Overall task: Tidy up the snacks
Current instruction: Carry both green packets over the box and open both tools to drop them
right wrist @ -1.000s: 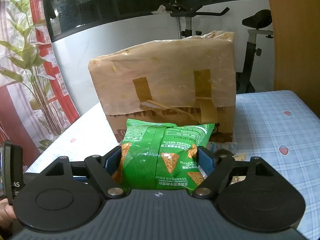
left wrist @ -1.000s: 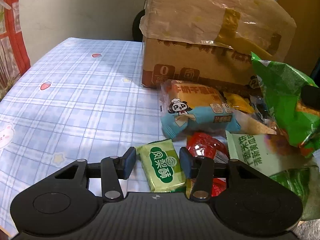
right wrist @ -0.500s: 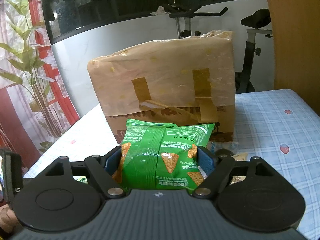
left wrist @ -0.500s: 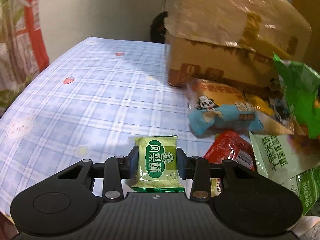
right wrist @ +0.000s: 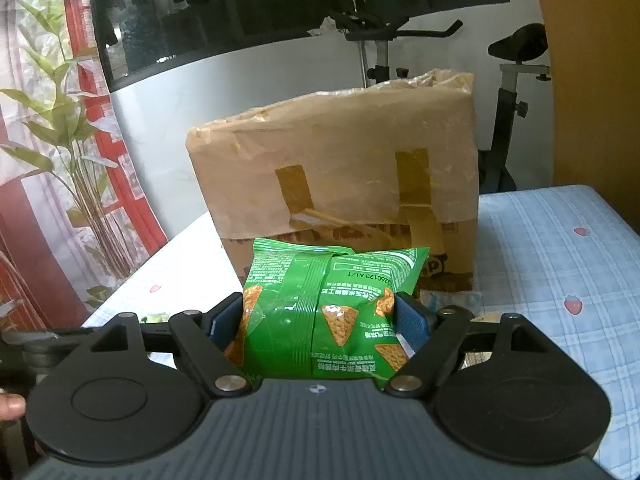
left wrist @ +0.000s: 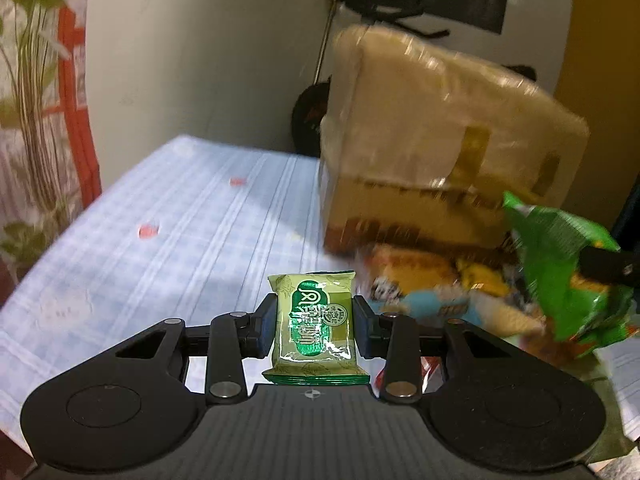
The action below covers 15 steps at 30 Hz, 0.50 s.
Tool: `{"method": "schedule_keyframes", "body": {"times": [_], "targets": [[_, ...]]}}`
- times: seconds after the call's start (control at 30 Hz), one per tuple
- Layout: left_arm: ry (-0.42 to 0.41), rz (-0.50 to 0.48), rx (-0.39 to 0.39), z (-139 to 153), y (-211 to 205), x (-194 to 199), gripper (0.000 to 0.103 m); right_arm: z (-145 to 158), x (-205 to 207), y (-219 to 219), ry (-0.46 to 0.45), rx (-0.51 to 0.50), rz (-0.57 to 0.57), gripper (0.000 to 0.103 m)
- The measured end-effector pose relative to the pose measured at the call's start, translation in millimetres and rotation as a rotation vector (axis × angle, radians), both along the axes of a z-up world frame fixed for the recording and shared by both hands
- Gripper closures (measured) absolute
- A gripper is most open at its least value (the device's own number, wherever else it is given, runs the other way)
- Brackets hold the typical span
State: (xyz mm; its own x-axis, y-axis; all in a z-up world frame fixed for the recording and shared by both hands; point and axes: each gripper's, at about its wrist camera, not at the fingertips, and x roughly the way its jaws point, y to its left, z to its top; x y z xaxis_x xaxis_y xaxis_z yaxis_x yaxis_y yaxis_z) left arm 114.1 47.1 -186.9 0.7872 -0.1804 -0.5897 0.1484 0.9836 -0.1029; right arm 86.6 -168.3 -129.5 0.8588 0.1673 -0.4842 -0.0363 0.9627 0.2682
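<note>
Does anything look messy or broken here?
The cardboard box looks battered: its plastic wrapping is wrinkled and torn, with tape strips peeling near the bottom. Loose snack packets lie jumbled against its base. The snacks in the two grippers look fine.

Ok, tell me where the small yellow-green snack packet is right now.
In the left wrist view the small yellow-green packet is clamped upright between the left tongs, lifted above the checked tablecloth, left of the snack pile and the cardboard box.
</note>
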Motion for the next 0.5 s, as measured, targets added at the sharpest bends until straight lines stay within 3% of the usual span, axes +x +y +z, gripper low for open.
{"method": "schedule_keyframes", "body": {"times": [0.27,0.37,0.5], "targets": [[-0.097,-0.042,-0.044,49,-7,4,0.062,33,-2,-4,-0.103,-0.009,-0.002,0.022],[-0.110,-0.078,-0.083,70,-8,15,0.062,54,5,-14,-0.142,0.040,-0.002,0.022],[-0.172,-0.095,-0.060,100,-16,32,0.062,86,21,-26,-0.212,0.061,0.007,0.022]]}}
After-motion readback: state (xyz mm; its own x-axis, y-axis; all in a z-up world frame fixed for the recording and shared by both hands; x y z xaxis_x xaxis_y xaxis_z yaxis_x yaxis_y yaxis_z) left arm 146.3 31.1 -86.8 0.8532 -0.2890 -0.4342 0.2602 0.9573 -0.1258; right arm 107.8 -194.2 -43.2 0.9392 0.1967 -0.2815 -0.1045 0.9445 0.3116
